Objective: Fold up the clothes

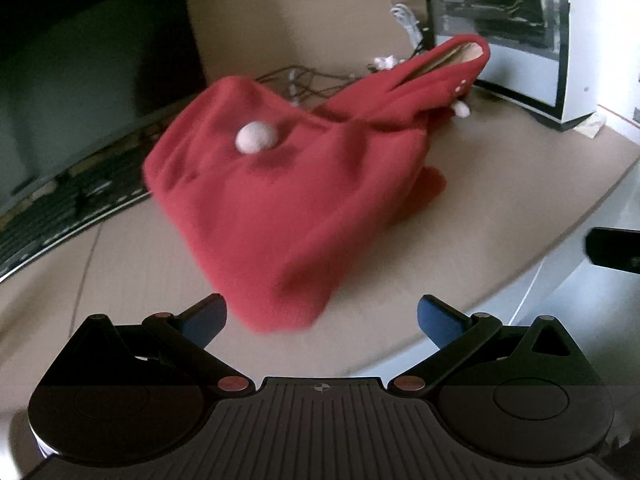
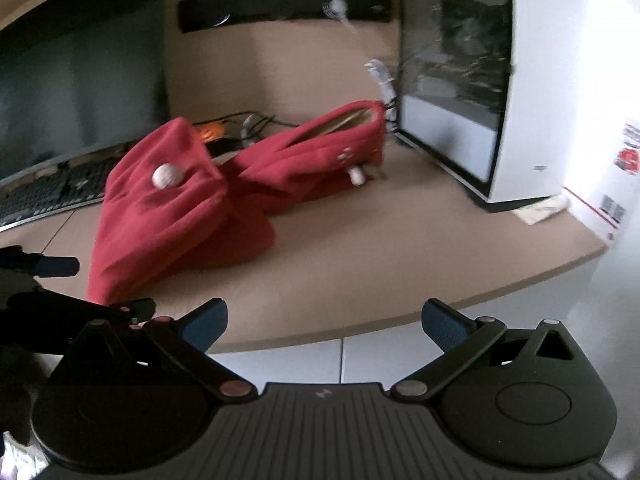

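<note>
A red fleece garment (image 1: 276, 200) with a white pompom (image 1: 256, 138) lies bunched in a heap on the tan desk (image 1: 120, 264); its lined cuff or hood edge (image 1: 460, 54) points toward the back right. My left gripper (image 1: 322, 320) is open, and the garment's near corner hangs just ahead of its blue pads. In the right wrist view the same garment (image 2: 180, 216) sits to the left of centre. My right gripper (image 2: 324, 326) is open and empty above the desk's front edge, well short of the cloth. The left gripper (image 2: 60, 280) shows at that view's left edge.
A dark monitor (image 2: 80, 72) and a keyboard (image 2: 52, 192) stand at the left. A white computer case with a glass side (image 2: 480, 92) stands at the back right, with cables (image 1: 312, 80) behind the garment. A printed box (image 2: 616, 176) stands at the desk's right end. White floor tiles (image 2: 360, 360) lie below the edge.
</note>
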Demonstrator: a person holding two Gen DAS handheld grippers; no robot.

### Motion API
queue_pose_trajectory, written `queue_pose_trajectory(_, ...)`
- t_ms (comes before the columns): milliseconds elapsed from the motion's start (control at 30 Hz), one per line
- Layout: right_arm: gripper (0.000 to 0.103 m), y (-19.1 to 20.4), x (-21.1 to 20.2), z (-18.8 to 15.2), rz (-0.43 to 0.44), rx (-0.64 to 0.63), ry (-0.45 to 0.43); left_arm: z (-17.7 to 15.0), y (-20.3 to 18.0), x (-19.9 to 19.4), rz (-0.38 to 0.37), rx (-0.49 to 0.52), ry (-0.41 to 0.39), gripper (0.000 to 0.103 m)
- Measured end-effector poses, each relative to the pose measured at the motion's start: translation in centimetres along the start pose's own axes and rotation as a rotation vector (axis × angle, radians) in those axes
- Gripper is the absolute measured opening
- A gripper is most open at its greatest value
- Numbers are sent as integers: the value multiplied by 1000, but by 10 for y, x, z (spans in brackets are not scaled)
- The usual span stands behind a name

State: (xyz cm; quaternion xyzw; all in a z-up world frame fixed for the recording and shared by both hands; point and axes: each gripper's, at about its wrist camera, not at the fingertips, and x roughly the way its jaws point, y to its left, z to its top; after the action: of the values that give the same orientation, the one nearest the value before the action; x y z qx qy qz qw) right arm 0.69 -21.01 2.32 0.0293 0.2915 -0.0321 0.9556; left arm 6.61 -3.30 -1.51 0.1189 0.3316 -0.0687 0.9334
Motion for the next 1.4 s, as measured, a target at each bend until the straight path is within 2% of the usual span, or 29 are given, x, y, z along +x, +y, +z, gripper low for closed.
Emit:
queue_pose_trajectory(167, 103, -6, -12, 2, -54, 25, 0, 12, -2, 22, -37, 57, -31, 103)
queue_pose_trajectory(267, 103, -12, -7, 9, -64, 26, 8, 17, -1, 35, -17, 83, -40, 103)
queue_pose_trajectory(400, 103, -14, 20, 30, -17, 12, 16, 26, 14, 47, 45, 47, -58, 103)
queue_pose_trajectory(567, 103, 6, 75, 69, 134, -64, 10, 42, 55, 45, 164, -84, -123, 103)
queue_pose_trajectory(633, 103, 20, 96, 85, 206, -106, 19, 48, 74, 39, 289, -137, -174, 103)
queue_pose_trajectory(700, 103, 32, 114, 98, 272, -154, 14, 54, 106, 32, 465, -250, -192, 103)
queue_pose_trajectory(767, 103, 45, 131, 110, 338, -202, 9, 49, 150, 24, 595, -408, -159, 103)
queue_pose_trajectory(867, 103, 58, 154, 121, 422, -234, 24, 28, 205, 11, 825, -553, -73, 103)
queue_pose_trajectory(900, 103, 62, 161, 124, 444, -247, 29, 19, 220, 4, 869, -601, -40, 103)
queue_pose_trajectory(967, 103, 70, 177, 128, 479, -272, 42, 1, 240, -16, 909, -703, 2, 103)
queue_pose_trajectory(1033, 103, 79, 193, 130, 485, -297, 59, -7, 243, -34, 855, -767, -1, 103)
queue_pose_trajectory(1100, 103, 87, 211, 130, 476, -330, 102, -8, 237, -47, 762, -802, -19, 103)
queue_pose_trajectory(1133, 103, 91, 221, 130, 472, -347, 124, -3, 229, -49, 692, -794, -31, 103)
queue_pose_trajectory(1267, 103, 109, 256, 129, 480, -405, 222, 22, 188, -52, 374, -712, -80, 103)
queue_pose_trajectory(1333, 103, 125, 261, 128, 486, -464, 235, 33, 163, -51, 298, -636, -79, 103)
queue_pose_trajectory(1400, 103, 147, 259, 127, 494, -524, 213, 38, 145, -55, 282, -573, -72, 103)
